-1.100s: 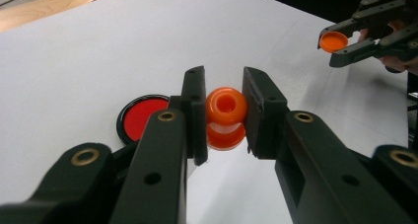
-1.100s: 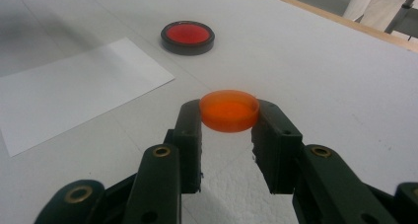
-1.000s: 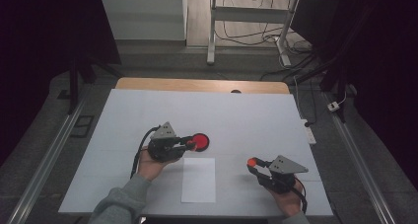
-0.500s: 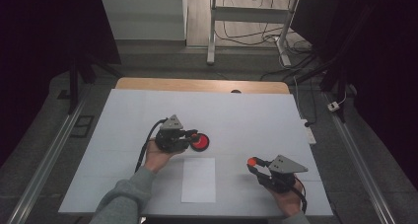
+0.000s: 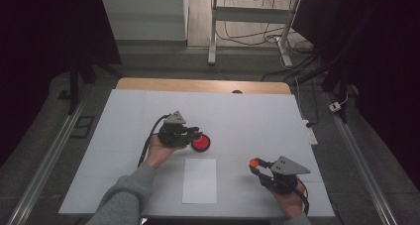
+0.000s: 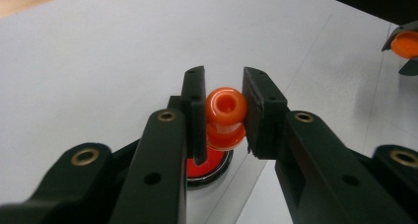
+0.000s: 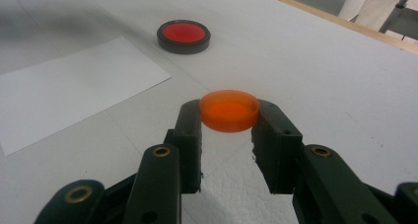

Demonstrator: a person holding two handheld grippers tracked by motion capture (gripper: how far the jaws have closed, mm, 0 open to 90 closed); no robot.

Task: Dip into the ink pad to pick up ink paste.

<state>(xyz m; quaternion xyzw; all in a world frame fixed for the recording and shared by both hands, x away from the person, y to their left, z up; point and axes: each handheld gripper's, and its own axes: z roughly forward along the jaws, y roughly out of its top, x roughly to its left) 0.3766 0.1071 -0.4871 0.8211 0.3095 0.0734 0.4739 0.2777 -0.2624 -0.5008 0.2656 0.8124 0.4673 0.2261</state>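
Observation:
My left gripper [image 5: 194, 132] is shut on a small orange knobbed piece [image 6: 226, 116], held upright between the pads. It hangs just over a round black tin with a red pad [image 5: 201, 143], whose rim and red face [image 6: 209, 165] peek out beneath the jaws. My right gripper [image 5: 254, 163] rests low at the near right, shut on a shallow orange round cap [image 7: 229, 109] by its sides. From the right gripper view, the red pad tin [image 7: 183, 35] sits farther off to the left.
A white sheet of paper [image 5: 199, 180] lies flat between the two hands, near the front edge. The pale table top [image 5: 247, 111] has a wooden strip [image 5: 198, 85] along its far edge. Cables and table legs stand on the floor beyond.
My left gripper has moved right and slightly down with the orange piece, from beside the red pad tin to over it. The right gripper and the tin have stayed put.

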